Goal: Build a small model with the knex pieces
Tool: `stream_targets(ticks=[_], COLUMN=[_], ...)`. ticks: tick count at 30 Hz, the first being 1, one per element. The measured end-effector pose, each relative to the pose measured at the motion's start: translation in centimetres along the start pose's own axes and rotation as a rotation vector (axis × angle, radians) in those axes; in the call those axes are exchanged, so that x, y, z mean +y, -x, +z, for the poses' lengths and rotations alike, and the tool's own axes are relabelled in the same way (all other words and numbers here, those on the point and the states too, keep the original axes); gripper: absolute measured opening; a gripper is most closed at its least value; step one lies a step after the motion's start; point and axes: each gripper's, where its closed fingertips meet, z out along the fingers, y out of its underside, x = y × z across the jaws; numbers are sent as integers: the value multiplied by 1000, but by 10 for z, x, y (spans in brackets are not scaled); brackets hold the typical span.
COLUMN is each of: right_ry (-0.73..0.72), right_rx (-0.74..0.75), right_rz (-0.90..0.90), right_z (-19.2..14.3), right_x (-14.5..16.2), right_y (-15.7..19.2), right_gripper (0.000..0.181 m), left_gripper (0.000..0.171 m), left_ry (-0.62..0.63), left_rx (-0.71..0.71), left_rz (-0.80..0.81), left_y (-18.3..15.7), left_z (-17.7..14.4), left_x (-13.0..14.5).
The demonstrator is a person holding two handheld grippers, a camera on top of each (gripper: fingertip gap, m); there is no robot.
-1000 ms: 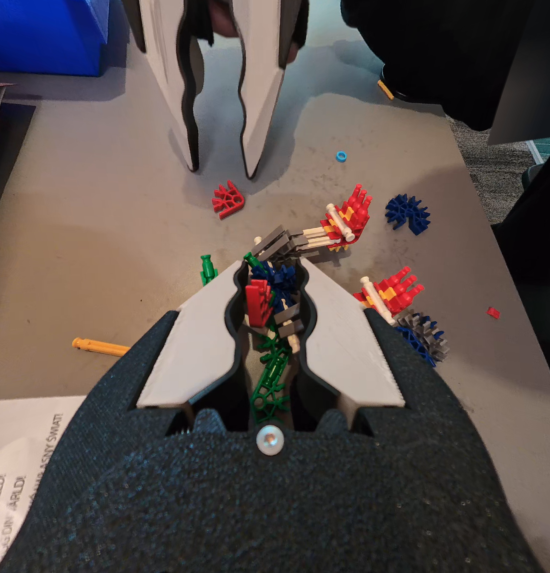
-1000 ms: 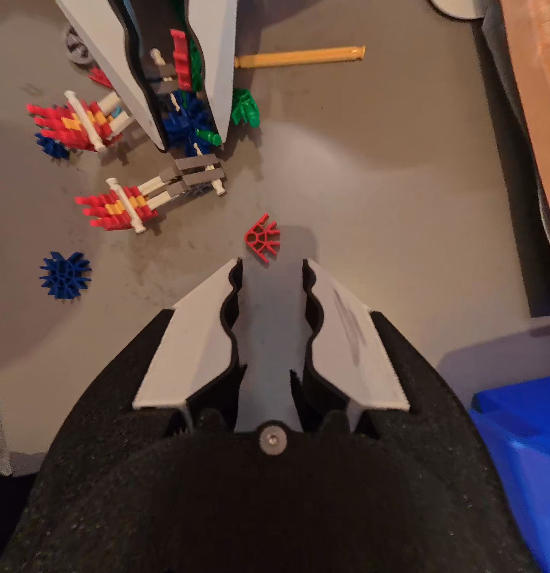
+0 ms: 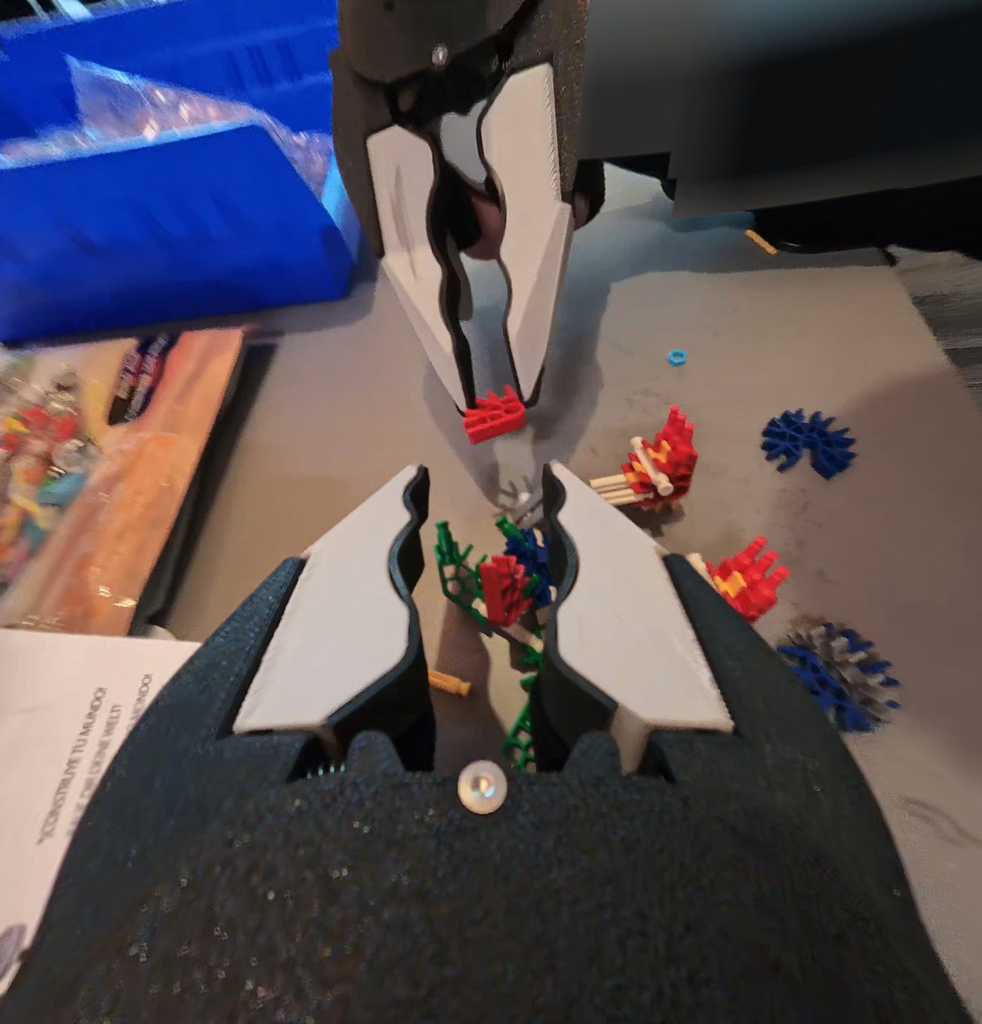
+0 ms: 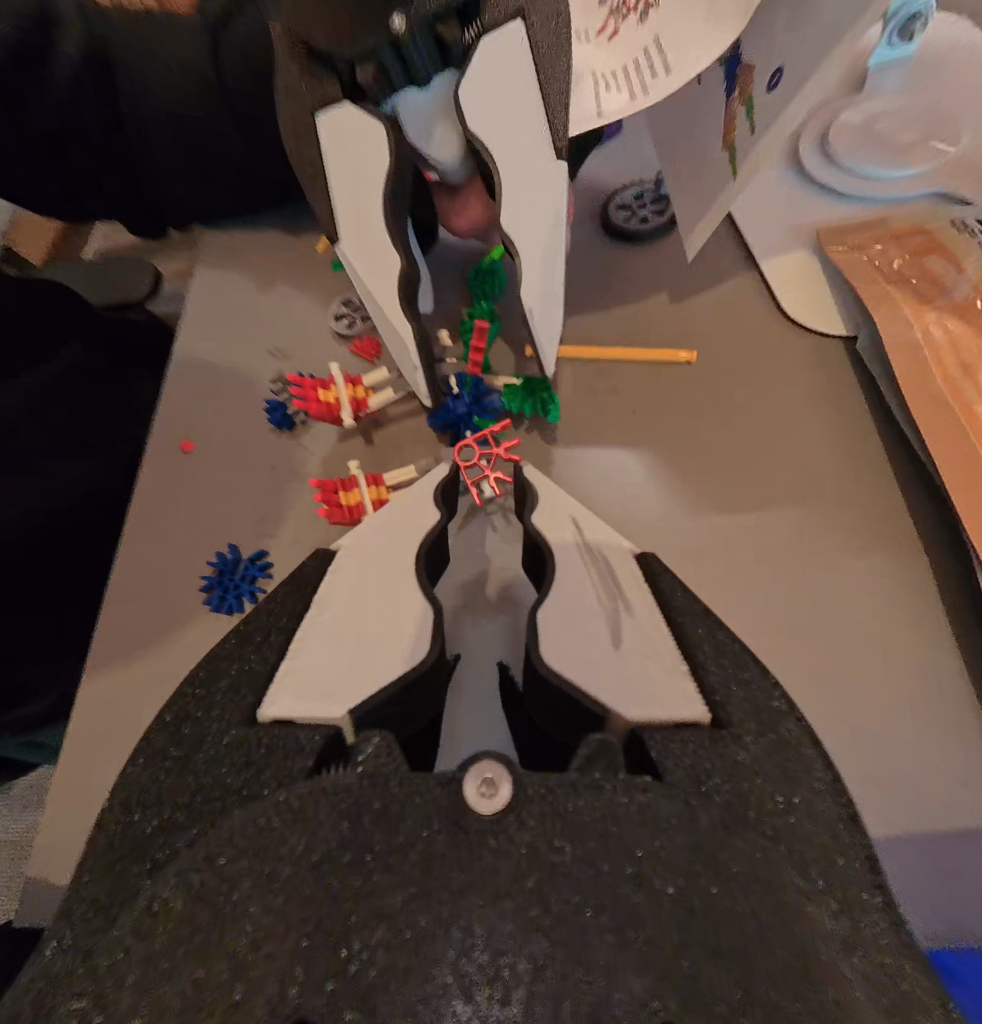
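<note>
While the left gripper (image 3: 486, 482) looks down its own fingers, they stand partly apart around a small built cluster (image 3: 511, 582) of green, red and blue pieces. The cluster leans on one finger and bare counter (image 3: 339, 443) shows beside the other, so I cannot tell whether it is pinched or only straddled. A printed sheet (image 3: 62, 720) lies just beside this gripper, and a flat orange box (image 3: 117, 471) beyond it.

Just past the cluster, the right gripper (image 4: 486, 471) has its tips closed to a narrow gap on a flat red connector (image 4: 486, 468), held clear of the counter and nearly touching the cluster's blue part. Two red-and-yellow bundles (image 4: 350, 493) lie near, a loose blue connector (image 4: 234, 579) farther out toward the counter's edge, and a yellow rod (image 4: 627, 353) on the other side.

Open counter lies between the rod and the orange box. Farther off stand a blue bin (image 3: 145, 221) and a small grey wheel (image 4: 638, 213). The two grippers face tip to tip, with little room between them.
</note>
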Motion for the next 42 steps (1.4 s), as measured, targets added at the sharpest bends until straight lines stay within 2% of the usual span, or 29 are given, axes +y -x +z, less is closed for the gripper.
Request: stream_targets(ticks=[4, 8, 17, 26, 35, 42], right_ry=[-71, -108, -158, -191, -238, -289], right_rx=[-73, -121, -201, -190, -183, -135], right_rz=[35, 67, 123, 149, 193, 230], right_z=[1, 1, -1, -1, -5, -9], right_x=[-10, -14, -17, -24, -31, -39], right_y=[7, 10, 13, 8, 2, -10], right_gripper=[19, 19, 19, 19, 18, 17], left_gripper=[31, 16, 12, 5, 3, 20], left_ry=[-39, -47, -42, -16, -60, -75], left_rx=[-101, -113, -144, -130, -159, -205], left_rz=[149, 254, 369, 334, 310, 283], left_y=[1, -6, -11, -10, -4, 3], left_z=[2, 1, 0, 3, 2, 5], left_x=[-13, -17, -20, -14, -19, -21])
